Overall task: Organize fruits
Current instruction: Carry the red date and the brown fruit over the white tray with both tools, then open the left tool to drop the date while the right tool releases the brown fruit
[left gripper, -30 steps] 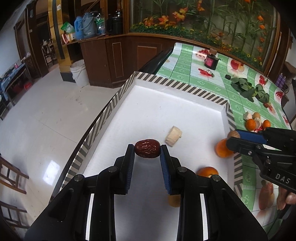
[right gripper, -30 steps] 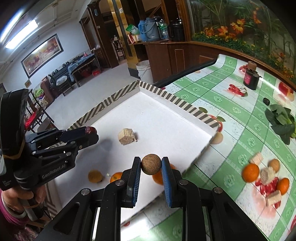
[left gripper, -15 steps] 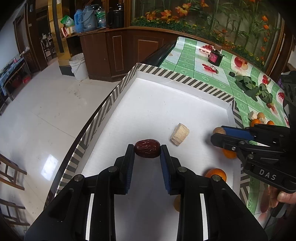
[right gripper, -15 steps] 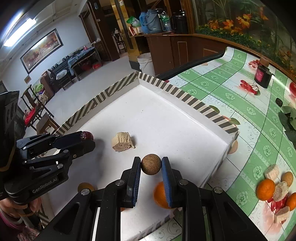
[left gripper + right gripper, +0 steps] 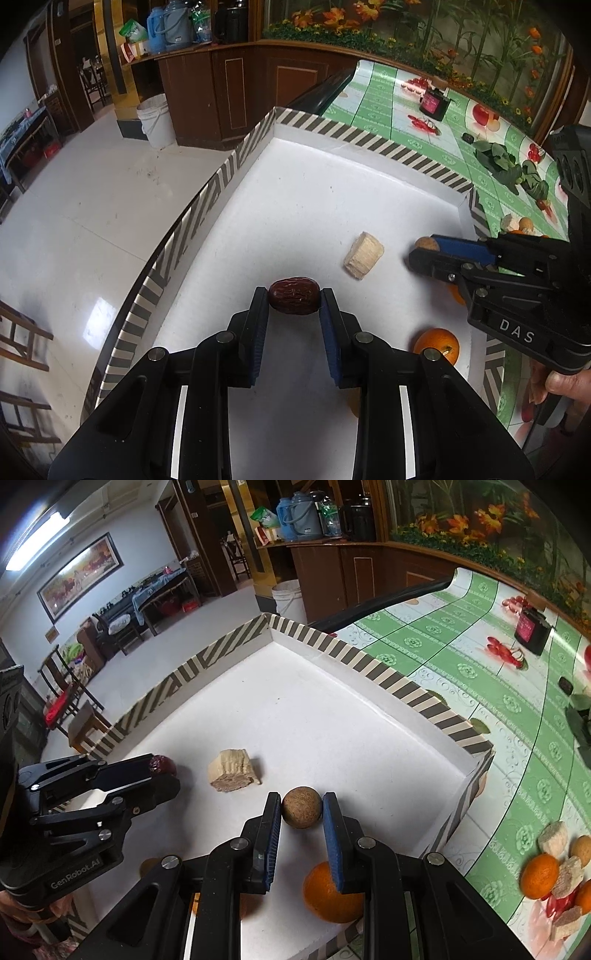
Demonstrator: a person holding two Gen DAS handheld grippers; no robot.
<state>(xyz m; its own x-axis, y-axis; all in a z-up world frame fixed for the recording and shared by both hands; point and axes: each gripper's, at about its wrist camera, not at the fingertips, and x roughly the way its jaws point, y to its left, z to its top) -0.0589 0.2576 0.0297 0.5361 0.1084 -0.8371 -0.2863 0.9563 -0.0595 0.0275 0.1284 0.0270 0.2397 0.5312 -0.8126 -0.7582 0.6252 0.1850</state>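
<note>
Inward over the near right wall of the white shallow tray with striped rim (image 5: 373,666) comes the right gripper (image 5: 301,808), clamped on a round brown longan-like fruit (image 5: 301,806) above the floor near the right edge. Left gripper (image 5: 293,301) pinches a wrinkled dark-red jujube (image 5: 293,301) mid-tray. Placing step, I'd say: lower, then release beside the pale sugarcane chunk (image 5: 364,254).

Floor: we see a white bucket (image 5: 156,119) (by the wooden cabinet (image 5: 236,92)).
Counter: blue thermoses (image 5: 299,515).
Wall: a framed painting (image 5: 79,574).
</note>
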